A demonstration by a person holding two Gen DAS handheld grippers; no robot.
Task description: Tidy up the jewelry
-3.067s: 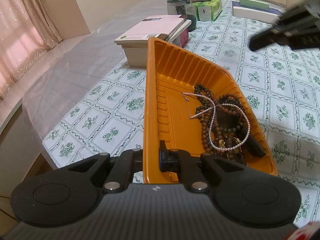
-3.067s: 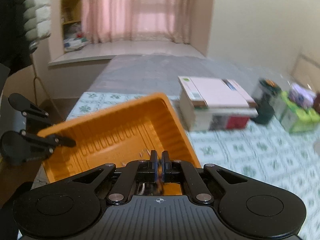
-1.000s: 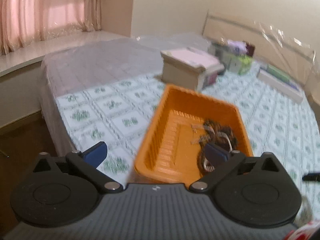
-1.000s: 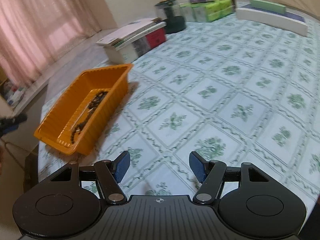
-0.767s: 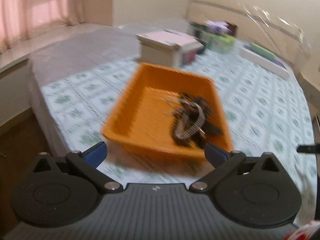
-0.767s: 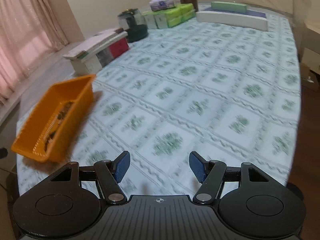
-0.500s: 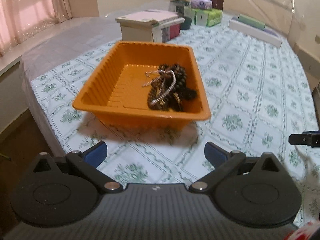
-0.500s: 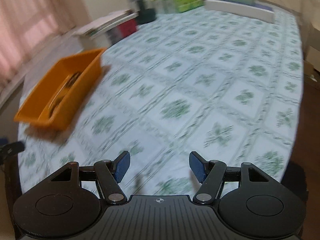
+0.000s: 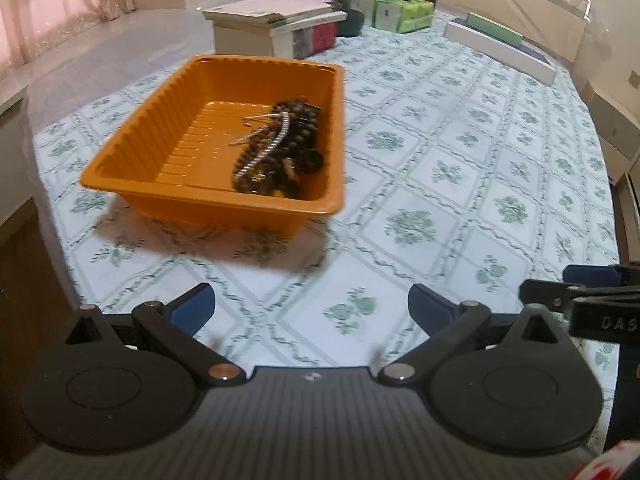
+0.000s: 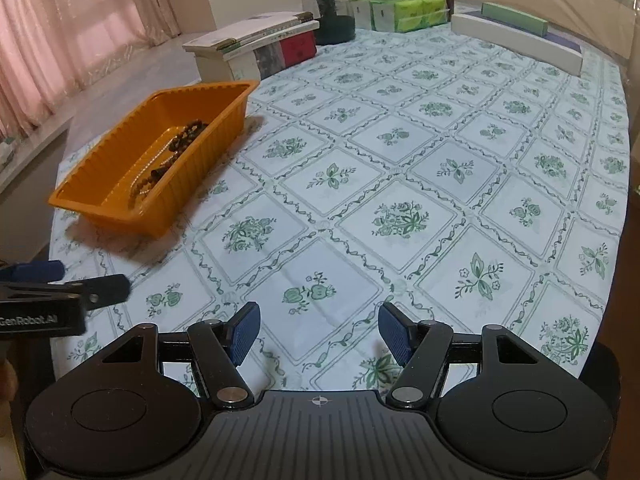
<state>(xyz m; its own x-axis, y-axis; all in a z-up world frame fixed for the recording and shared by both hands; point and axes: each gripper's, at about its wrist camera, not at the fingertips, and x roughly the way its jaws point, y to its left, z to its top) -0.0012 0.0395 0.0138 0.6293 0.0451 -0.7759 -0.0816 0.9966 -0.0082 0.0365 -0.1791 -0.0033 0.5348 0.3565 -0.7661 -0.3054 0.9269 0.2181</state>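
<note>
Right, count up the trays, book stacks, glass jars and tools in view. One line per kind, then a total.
orange tray: 1
book stack: 1
glass jar: 1
tools: 2, the left tool and the right tool, both open and empty
Total: 5

Orange plastic tray (image 9: 168, 148), rectangular w/ ribbed walls, sits flat on the floral tablecloth (image 9: 460, 160), just in front of the book stack (image 9: 272, 28). Inside, bunched vs the tray's wall farthest from the curtain side: tangle of dark brown bead strands (image 9: 296, 128) w/ a pearl strand (image 9: 264, 150) draped over, plus a thin chain.
</note>
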